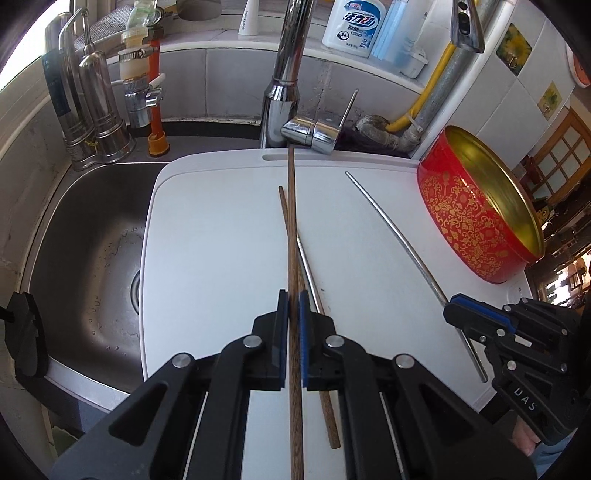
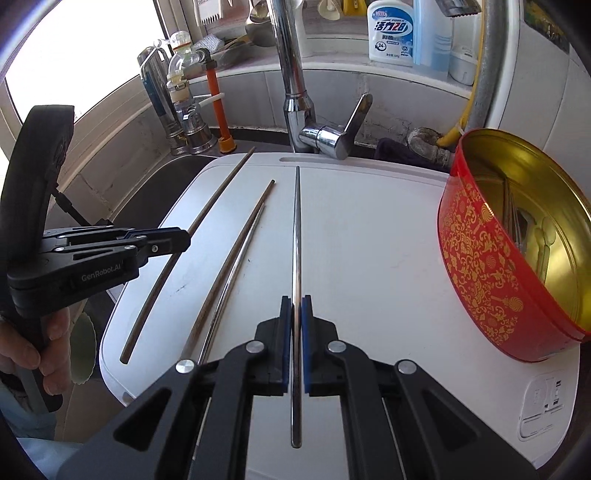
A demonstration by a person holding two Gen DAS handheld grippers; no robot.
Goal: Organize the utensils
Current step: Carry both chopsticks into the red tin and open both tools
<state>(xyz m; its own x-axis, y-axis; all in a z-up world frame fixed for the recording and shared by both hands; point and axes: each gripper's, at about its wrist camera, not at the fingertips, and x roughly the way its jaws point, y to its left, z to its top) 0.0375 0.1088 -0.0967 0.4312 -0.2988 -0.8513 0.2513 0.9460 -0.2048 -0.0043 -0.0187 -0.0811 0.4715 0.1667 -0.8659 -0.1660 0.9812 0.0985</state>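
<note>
On left gripper [image 2: 177, 236]: "GenRobot.AI"; bottle [image 2: 390, 33]: "28".

Blk gripper [image 1: 291, 325], blue pads, silver screws

Between the blue pads [image 1: 282, 332] of our black left gripper [image 1: 292, 299] we see a dark brown wooden chopstick [image 1: 291, 221] with a streaked grain; a second brown chopstick [image 1: 284, 210] and a silver metal chopstick [image 1: 308, 269] lie just right of it. Our black right gripper [image 2: 295, 301], also blue-padded, closes on a shiny silver metal chopstick [image 2: 296, 229]. Under both we see a plain white cutting board [image 1: 207, 240]. To the right of our right gripper sits a round tin [image 2: 476, 254], red outside with a gold floral scroll pattern, plain gold inside. Left of our left gripper, the sink [image 1: 85, 240] is dull grey steel. Ahead we see a white detergent bottle [image 2: 391, 29] with a blue label.
</note>
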